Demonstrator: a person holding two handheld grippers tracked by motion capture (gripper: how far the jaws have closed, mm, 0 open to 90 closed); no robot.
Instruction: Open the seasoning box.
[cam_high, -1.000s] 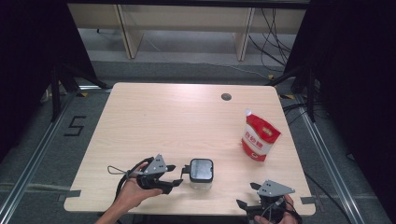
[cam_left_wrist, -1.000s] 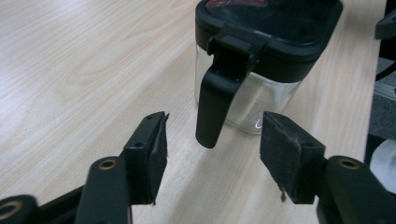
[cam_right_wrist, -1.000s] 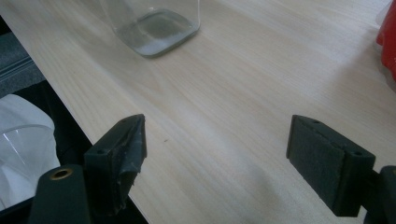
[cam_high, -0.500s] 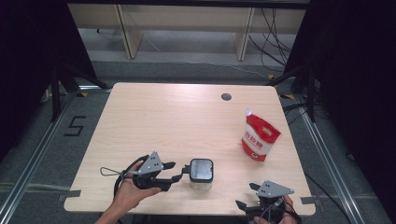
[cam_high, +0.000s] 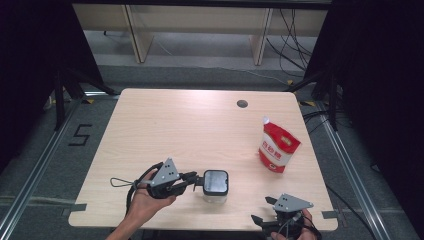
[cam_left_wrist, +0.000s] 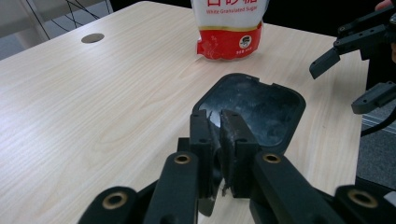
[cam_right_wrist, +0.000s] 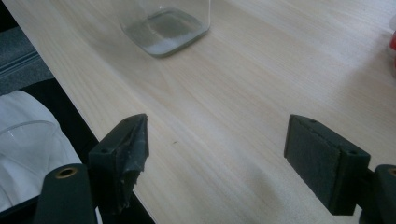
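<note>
The red and white plastic pouch (cam_left_wrist: 229, 25) standing on the pale wooden desk (cam_high: 165, 130) reads "White Granulated Sugar"; its top is cut off in the left gripper view. The square clear glass jar (cam_high: 215, 186) with a black lid (cam_left_wrist: 254, 108) stands near the desk's front edge. The left gripper (cam_left_wrist: 219, 140) has just been closing its jaws, which now pinch the lid's near rim. The right gripper (cam_right_wrist: 233, 158) holds its jaws wide apart and empty, the jar's base (cam_right_wrist: 166, 30) well ahead.
</note>
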